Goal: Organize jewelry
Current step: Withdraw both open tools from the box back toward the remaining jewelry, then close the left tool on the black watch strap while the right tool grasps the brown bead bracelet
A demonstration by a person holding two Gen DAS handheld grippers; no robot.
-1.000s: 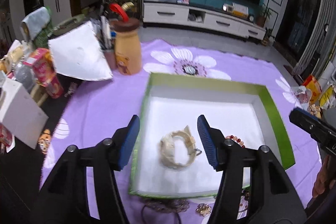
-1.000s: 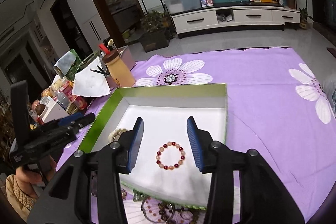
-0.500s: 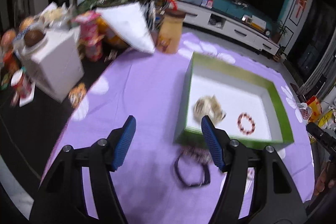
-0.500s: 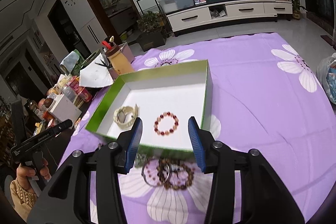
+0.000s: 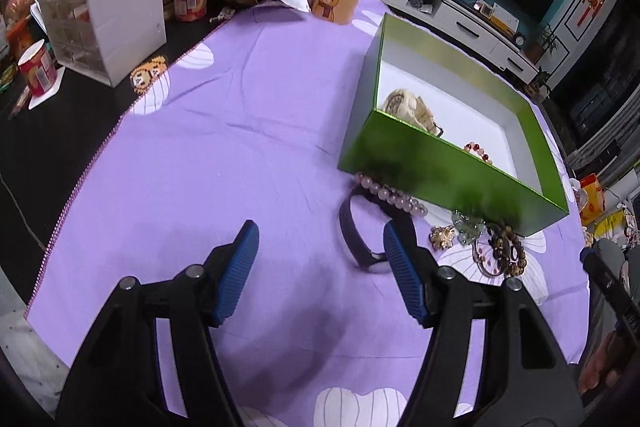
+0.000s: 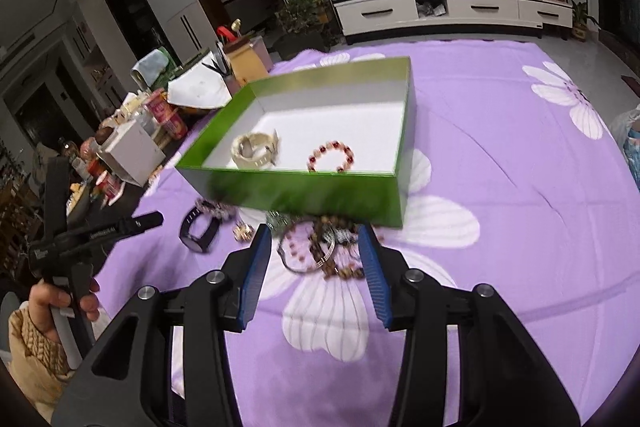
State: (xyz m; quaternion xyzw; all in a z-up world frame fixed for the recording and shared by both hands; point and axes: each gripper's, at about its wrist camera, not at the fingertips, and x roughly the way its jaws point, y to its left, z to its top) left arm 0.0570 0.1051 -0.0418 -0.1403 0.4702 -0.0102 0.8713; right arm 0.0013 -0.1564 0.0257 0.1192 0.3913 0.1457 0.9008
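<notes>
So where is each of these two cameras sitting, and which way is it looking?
Left wrist: rides the left gripper, looking down its open fingers at the purple cloth and black band.
Right wrist: rides the right gripper, facing the loose bracelet pile; a hand holding the left gripper shows.
Shared: green box.

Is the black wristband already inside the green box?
No, the black wristband lies on the purple cloth outside the green box.

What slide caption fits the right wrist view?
Open right gripper above tangled bracelets beside green box.
</notes>
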